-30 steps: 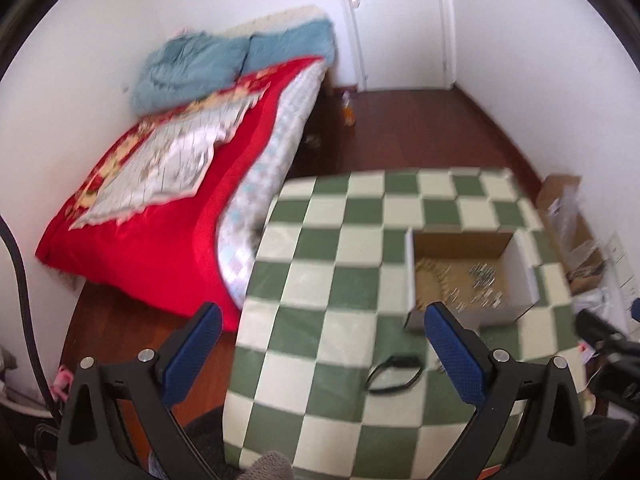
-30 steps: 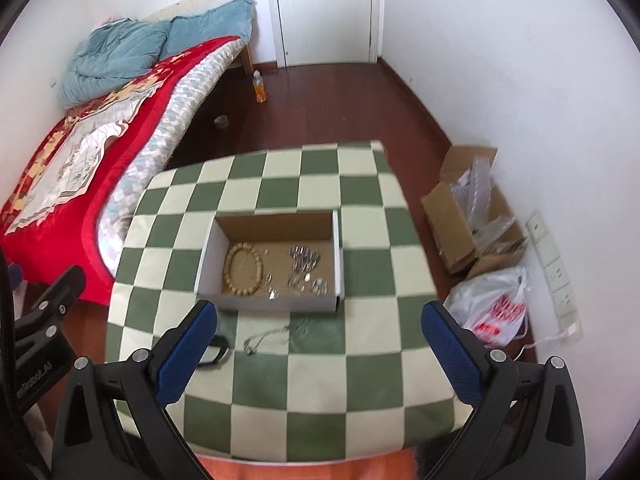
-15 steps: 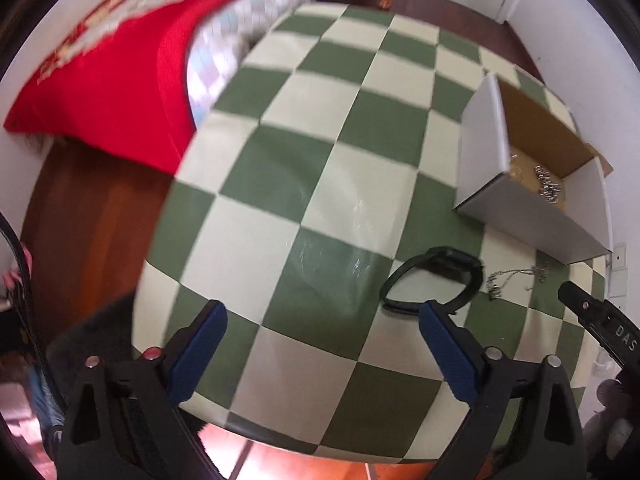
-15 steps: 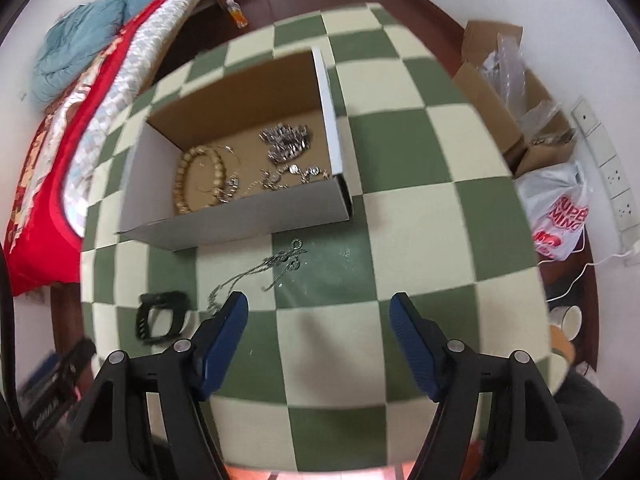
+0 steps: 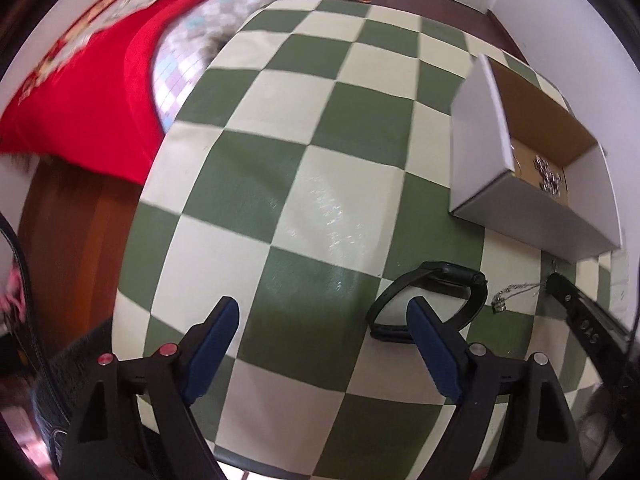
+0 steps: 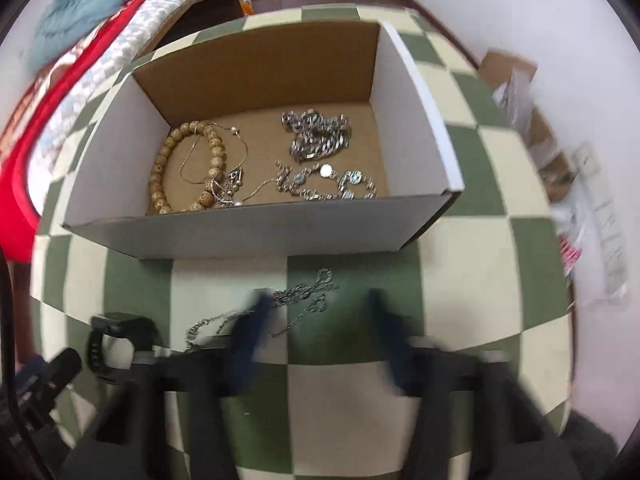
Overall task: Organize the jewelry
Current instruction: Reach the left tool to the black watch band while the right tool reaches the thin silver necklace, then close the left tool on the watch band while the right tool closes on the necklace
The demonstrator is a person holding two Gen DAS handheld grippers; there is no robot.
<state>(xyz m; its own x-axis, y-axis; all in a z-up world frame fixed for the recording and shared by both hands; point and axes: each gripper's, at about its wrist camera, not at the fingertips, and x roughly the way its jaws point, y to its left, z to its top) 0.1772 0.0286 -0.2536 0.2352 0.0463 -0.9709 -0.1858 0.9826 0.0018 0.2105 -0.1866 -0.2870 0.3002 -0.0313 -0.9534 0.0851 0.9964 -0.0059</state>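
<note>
most jewelry boxed, two pieces still out

the box (image 6: 256,232) on the table (image 5: 352,128) holds a bead bracelet (image 6: 188,168) and silver chains (image 6: 320,140). a necklace (image 6: 296,296) and black watch (image 5: 436,300) lie outside. left gripper (image 5: 320,320) jaws wide, closing slightly, empty; right gripper (image 6: 316,320) jaws have just been closing, blurred, necklace between them, grip unclear.

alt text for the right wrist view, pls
An open cardboard box on a green-and-cream checkered table holds a wooden bead bracelet and silver chains. In front, the blurred right tongs straddle a loose silver necklace; a black watch lies left.
</note>
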